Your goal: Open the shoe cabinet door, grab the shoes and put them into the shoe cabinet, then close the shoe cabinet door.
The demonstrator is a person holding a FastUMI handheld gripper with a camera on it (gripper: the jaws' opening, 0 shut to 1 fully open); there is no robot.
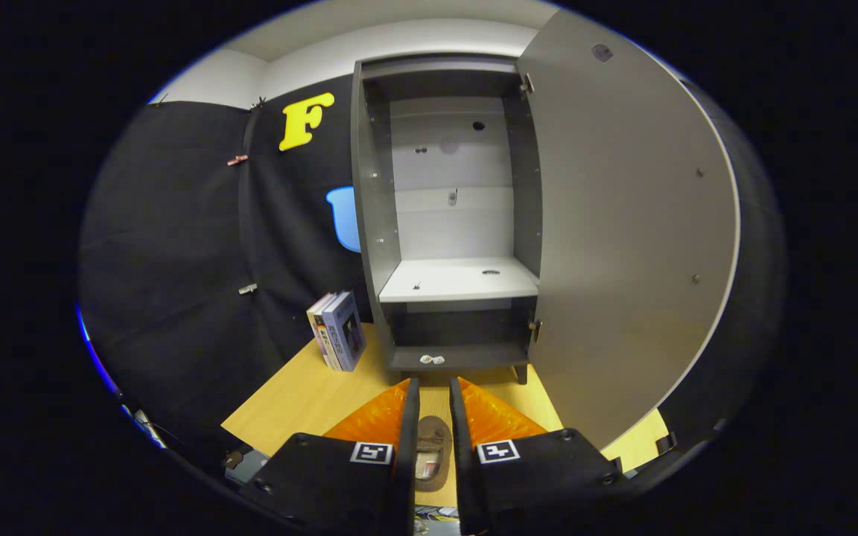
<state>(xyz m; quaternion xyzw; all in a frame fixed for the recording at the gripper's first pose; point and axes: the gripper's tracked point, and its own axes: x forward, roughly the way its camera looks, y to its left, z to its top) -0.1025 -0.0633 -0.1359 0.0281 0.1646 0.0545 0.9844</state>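
On the left, a few books [338,330] stand upright on the wooden bench [295,406], just beside the shoe cabinet [377,223]. The cabinet stands open ahead, with a pale shelf [459,279] halfway up and a dark bottom compartment below it. Its door [623,223] is swung wide to the right. Nearest the camera, the tool [433,394] points at the cabinet's base, its fingers a narrow gap apart and clamped on nothing; a brown shoe [431,447] lies on the bench between them.

Even indoor light, sharp centre, strong fisheye bending at edges.
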